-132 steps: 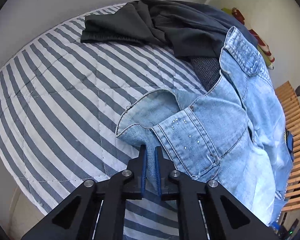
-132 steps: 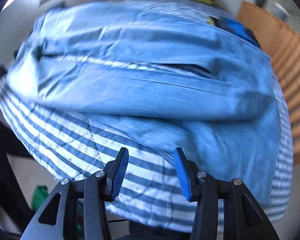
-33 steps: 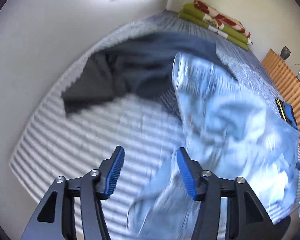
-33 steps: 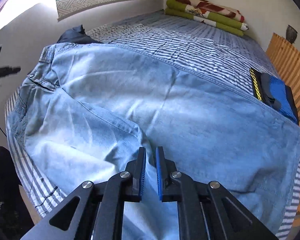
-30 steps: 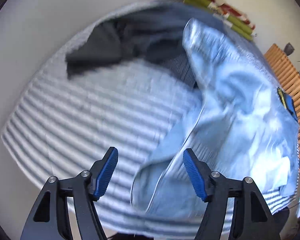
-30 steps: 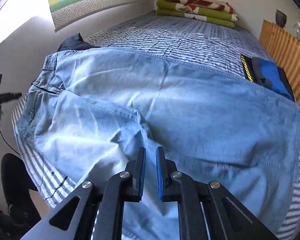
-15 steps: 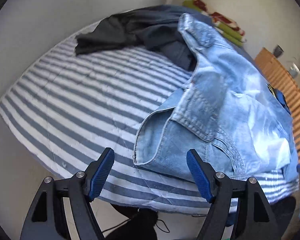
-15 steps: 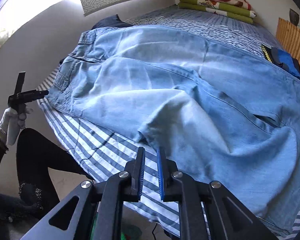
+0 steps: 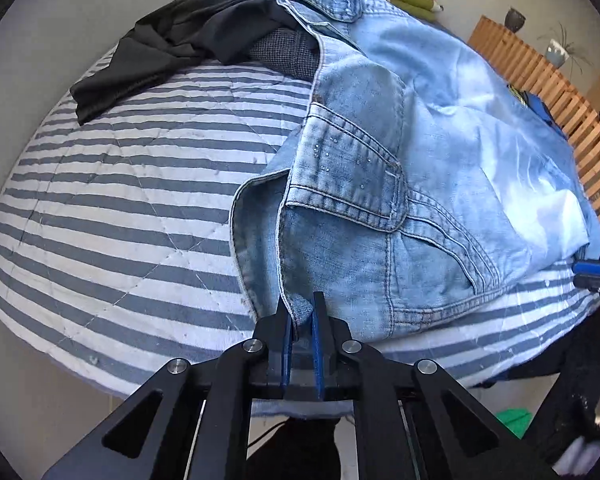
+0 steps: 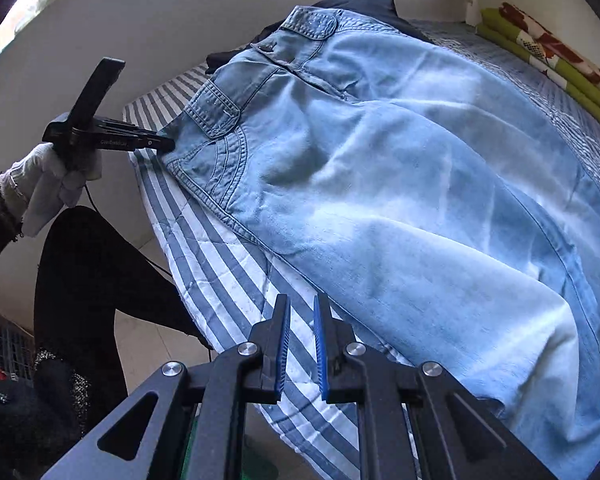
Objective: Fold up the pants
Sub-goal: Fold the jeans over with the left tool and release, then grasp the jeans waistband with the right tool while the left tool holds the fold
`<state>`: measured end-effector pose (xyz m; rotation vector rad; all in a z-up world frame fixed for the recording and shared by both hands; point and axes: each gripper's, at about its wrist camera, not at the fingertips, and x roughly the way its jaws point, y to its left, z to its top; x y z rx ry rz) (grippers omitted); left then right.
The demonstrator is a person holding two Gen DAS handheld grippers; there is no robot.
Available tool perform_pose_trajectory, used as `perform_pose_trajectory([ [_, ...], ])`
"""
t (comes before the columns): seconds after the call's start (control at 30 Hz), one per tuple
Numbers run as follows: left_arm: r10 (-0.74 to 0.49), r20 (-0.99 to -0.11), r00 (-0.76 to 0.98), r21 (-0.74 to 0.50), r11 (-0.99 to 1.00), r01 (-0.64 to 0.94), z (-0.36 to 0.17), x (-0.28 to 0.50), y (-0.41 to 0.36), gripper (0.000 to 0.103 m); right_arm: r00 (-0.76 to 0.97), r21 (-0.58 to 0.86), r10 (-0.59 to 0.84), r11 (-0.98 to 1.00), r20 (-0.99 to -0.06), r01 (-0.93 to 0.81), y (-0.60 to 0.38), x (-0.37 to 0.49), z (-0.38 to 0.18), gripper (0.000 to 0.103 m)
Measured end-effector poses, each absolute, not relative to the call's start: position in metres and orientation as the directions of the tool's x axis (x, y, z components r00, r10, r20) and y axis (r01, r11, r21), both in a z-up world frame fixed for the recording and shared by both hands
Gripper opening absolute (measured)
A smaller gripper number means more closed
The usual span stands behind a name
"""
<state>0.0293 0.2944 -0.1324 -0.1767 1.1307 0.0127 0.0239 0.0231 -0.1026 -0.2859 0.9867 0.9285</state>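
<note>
Denim now sits between the blue pads of our left gripper (image 9: 301, 312), whose jaws, spread wide over the jeans (image 9: 400, 168) half a second ago, are closing on the near waistband corner at the near edge of the striped bedspread (image 9: 120, 200). Our right gripper (image 10: 301, 320), jaws narrow with nothing between them, has left the denim it covered a second ago and hangs over bare stripes, the jeans spreading far and right. Farther off, dark clothes (image 9: 172, 40) are partly hidden under the jeans, and the folded blankets (image 10: 548, 56) are cut off.
</note>
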Motion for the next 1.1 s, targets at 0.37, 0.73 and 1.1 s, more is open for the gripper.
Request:
perform_pose_trajectory([
  [0.37, -0.186, -0.89, 0.417, -0.188, 0.981, 0.035, -0.078, 0.008, 0.264, 0.008, 0.284, 0.159, 0.624, 0.556, -0.728, -0.816, 0.075, 0.098, -0.015, 0.011],
  [0.73, -0.299, -0.856, 0.422, -0.318, 0.948, 0.024, -0.129, 0.017, 0.298, 0.035, 0.26, 0.084, 0.632, 0.46, -0.73, -0.884, 0.255, 0.253, 0.027, 0.029],
  [1.1, -0.397, -0.806, 0.439, -0.413, 0.908, 0.062, -0.138, 0.006, 0.31, 0.043, 0.289, -0.139, 0.51, 0.312, -0.81, -0.94, 0.341, 0.253, -0.018, 0.049],
])
